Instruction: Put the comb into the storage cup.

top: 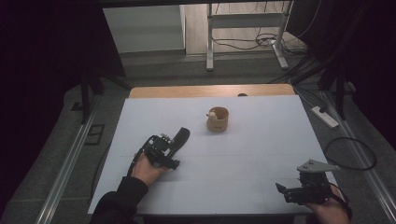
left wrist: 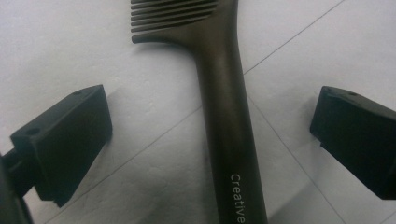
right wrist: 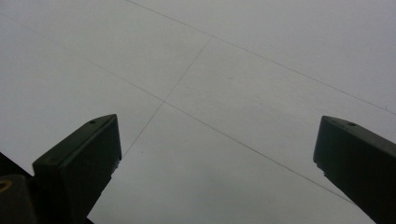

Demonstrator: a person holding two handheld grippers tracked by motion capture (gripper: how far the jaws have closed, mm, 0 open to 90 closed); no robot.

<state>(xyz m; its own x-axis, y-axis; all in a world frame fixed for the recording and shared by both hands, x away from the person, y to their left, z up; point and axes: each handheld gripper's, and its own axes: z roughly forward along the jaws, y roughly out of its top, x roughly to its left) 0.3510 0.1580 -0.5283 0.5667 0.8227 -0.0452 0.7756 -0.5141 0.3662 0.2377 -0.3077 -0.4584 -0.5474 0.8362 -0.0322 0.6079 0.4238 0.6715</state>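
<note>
White sheet covers the surface (top: 243, 140), dim room, dark floor and cables beyond. Nearest, at 5 o'clock of the surface: right gripper (top: 281, 189) resting low by the near edge, jaws wide apart, nothing between them, bare sheet under it in the right gripper view. At 8 o'clock: left gripper (top: 173, 148), also spread wide, holding nothing. Dark comb (left wrist: 224, 93) lies flat on the sheet directly ahead of it; the handle runs between the two open jaws without touching either, teeth at the far end. In the high view the comb's (top: 180, 138) long axis points roughly toward 1 o'clock, in line with the left gripper's reach. Left gripper is clearly the nearer one; the right is well apart from it. Judgement: a grasp on the handle looks next, the jaws just need to close across its width. Farther, toward 12 o'clock of center: small wooden cup (top: 218, 119), upright, something pale and rounded at its rim, too small to tell what. Cup is well apart from comb.
</note>
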